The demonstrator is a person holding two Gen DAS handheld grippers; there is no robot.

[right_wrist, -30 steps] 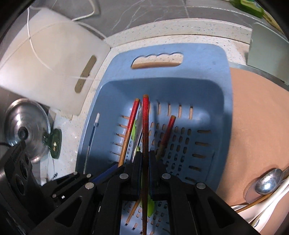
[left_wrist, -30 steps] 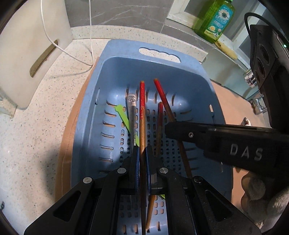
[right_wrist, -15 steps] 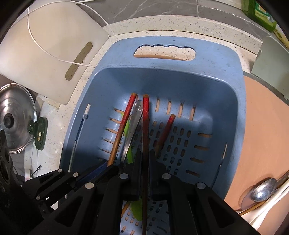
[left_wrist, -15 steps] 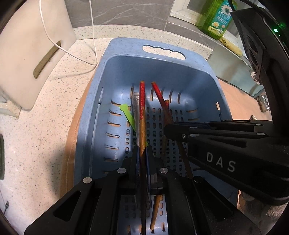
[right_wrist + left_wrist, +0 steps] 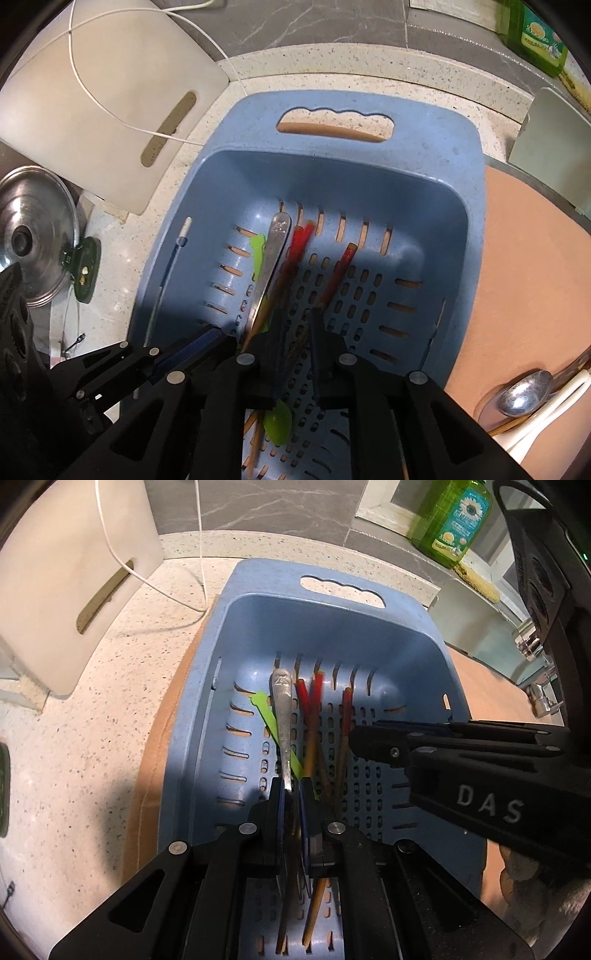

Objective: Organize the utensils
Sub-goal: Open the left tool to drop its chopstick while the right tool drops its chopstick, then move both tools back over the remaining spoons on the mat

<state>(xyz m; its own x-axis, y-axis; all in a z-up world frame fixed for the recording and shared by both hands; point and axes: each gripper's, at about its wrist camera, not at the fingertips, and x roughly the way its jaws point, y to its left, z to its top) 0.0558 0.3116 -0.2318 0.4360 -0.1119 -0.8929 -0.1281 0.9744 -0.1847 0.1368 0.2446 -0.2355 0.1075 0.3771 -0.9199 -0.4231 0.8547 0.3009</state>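
Both red-tipped chopsticks [image 5: 309,716] that stood clamped upright a second ago now lie loose in the blue basket [image 5: 332,635] beside the metal spoon handle [image 5: 282,716]. The right gripper [image 5: 295,332] has just spread apart; the left gripper [image 5: 291,801] looks nearly together, empty.

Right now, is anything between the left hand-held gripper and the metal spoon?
Nothing visible does. The metal spoon runs straight to the left hand-held gripper, lying over a green utensil; the chopsticks lie beside it.
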